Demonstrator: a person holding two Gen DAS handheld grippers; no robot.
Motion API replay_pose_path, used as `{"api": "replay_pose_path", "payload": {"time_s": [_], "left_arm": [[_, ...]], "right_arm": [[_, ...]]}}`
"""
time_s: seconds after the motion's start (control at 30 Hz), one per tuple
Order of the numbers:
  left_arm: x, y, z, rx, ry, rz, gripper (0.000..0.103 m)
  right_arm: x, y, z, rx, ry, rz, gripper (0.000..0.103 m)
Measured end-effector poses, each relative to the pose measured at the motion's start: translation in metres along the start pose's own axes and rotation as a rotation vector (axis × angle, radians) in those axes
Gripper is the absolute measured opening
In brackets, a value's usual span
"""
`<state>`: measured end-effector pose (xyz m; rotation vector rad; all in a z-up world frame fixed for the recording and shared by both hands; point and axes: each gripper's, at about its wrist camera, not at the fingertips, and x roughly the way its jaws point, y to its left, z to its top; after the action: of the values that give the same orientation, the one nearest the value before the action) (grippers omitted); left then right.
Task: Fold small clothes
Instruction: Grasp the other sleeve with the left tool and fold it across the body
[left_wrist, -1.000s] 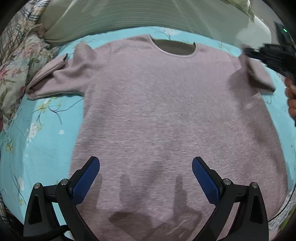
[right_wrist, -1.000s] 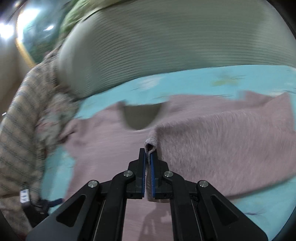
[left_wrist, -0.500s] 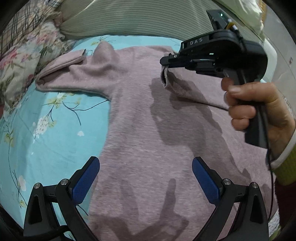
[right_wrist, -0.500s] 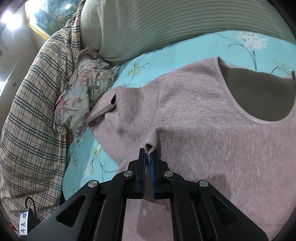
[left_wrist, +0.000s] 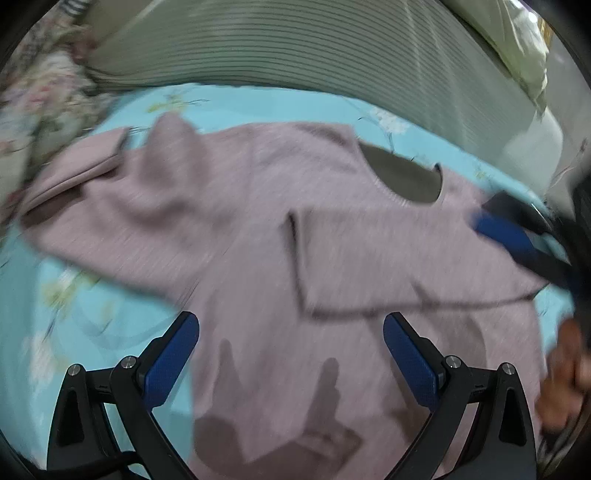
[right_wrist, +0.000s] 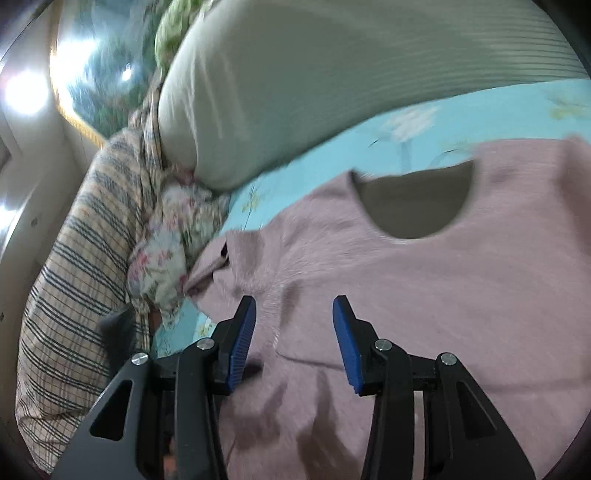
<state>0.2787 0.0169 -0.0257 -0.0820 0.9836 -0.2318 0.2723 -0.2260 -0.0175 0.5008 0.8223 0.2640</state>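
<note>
Because it lies spread over the turquoise floral bedsheet, the pink knit sweater reads as a soft, light, limp garment that will sag and drape from wherever it is lifted, so a pinch at an edge or seam looks safer than one in mid-panel. Beyond it rise a ribbed grey pillow and, at the side, a plaid blanket. One sleeve is laid across the chest below the neckline; the other sleeve stretches out flat, and its cuff seems the natural place to grip next. The left gripper hovers over the hem area, jaws spread wide and empty. The right gripper has its jaws parted, holding nothing, above the fabric.
</note>
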Motion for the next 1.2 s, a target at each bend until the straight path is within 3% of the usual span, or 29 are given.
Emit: {"api": "replay_pose_path", "payload": {"time_s": [0.17, 0.3, 0.37, 0.4, 0.43, 0.6, 0.73, 0.9, 1.0, 1.2], "left_arm": [[0.043, -0.003, 0.028, -0.035, 0.11, -0.131, 0.091], [0.065, -0.01, 0.029, -0.015, 0.146, -0.129, 0.066], [0.066, -0.012, 0.029, 0.012, 0.119, -0.102, 0.038], [0.067, -0.011, 0.029, 0.02, 0.116, -0.109, 0.009], [0.066, -0.009, 0.03, 0.013, 0.113, -0.131, 0.005], [0.034, -0.002, 0.038, 0.033, -0.014, -0.081, 0.002], [0.021, 0.031, 0.051, -0.022, -0.087, 0.066, 0.002], [0.024, 0.066, 0.051, -0.107, -0.085, 0.095, 0.002], [0.023, 0.08, 0.044, -0.161, -0.09, 0.075, 0.002], [0.028, 0.057, 0.034, -0.093, -0.073, 0.088, 0.002]], "right_arm": [[-0.064, -0.026, -0.028, 0.075, -0.086, -0.029, 0.045], [-0.087, -0.036, -0.042, 0.097, -0.106, -0.046, 0.045], [-0.096, -0.04, -0.047, 0.104, -0.115, -0.06, 0.045], [-0.1, -0.042, -0.048, 0.106, -0.121, -0.062, 0.045], [-0.103, -0.044, -0.048, 0.107, -0.127, -0.068, 0.045], [-0.12, -0.06, -0.045, 0.113, -0.155, -0.138, 0.045], [-0.133, -0.074, -0.04, 0.109, -0.182, -0.223, 0.045], [-0.144, -0.109, -0.016, 0.109, -0.219, -0.365, 0.045], [-0.136, -0.136, 0.006, 0.116, -0.192, -0.416, 0.059], [-0.09, -0.177, 0.029, 0.131, -0.06, -0.478, 0.059]]}}
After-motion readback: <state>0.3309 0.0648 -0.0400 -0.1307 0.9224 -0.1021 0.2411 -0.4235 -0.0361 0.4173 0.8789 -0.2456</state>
